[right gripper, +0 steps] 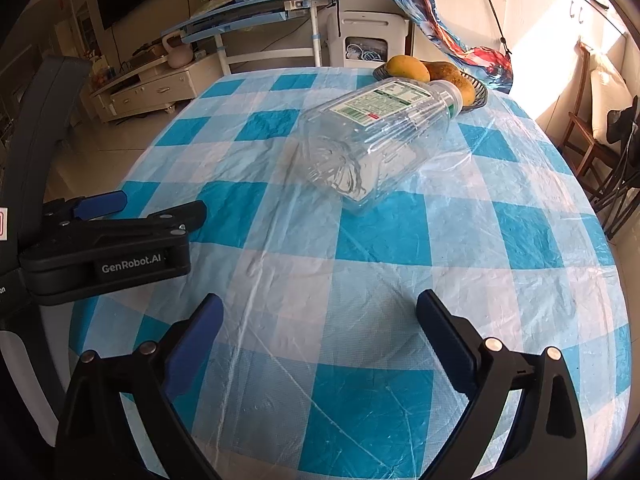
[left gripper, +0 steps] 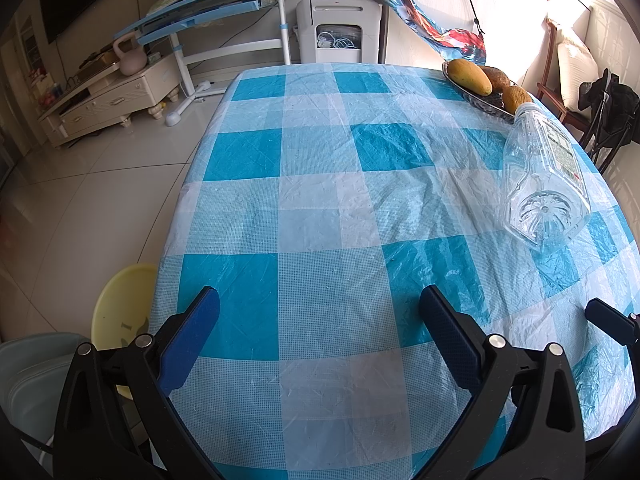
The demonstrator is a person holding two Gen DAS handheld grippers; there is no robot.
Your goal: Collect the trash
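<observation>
Plastic bottle (right gripper: 378, 140), clear and seemingly empty, lies on its side on the checked blue-and-white surface (right gripper: 380, 292), its ribbed base turned toward the tools and its capped neck pointing at a dark fruit dish (right gripper: 480, 98) near the far edge. The bottle's green-and-white label faces up; its print is too small to read. In the dish sit a yellow mango (right gripper: 408, 69) and two browner fruits whose kind I cannot tell, partly hidden behind the bottle's cap in the right wrist view. The neck is just beside the dish; whether they touch is unclear. The right tool (right gripper: 320, 320) hovers over the near part of the surface with its blue-padded fingers spread wide and nothing between them, the bottle well ahead of it. The left tool (left gripper: 320, 316) is likewise spread and holds nothing; it is over the near left part of the surface, with the bottle (left gripper: 544, 176) off to its right. Beside the surface's left edge a pale yellow basin (left gripper: 120, 304) sits low, half hidden by the cloth and the tool, so its contents cannot be made out. A grey rounded shape at the lower left corner is cut off by the frame.
</observation>
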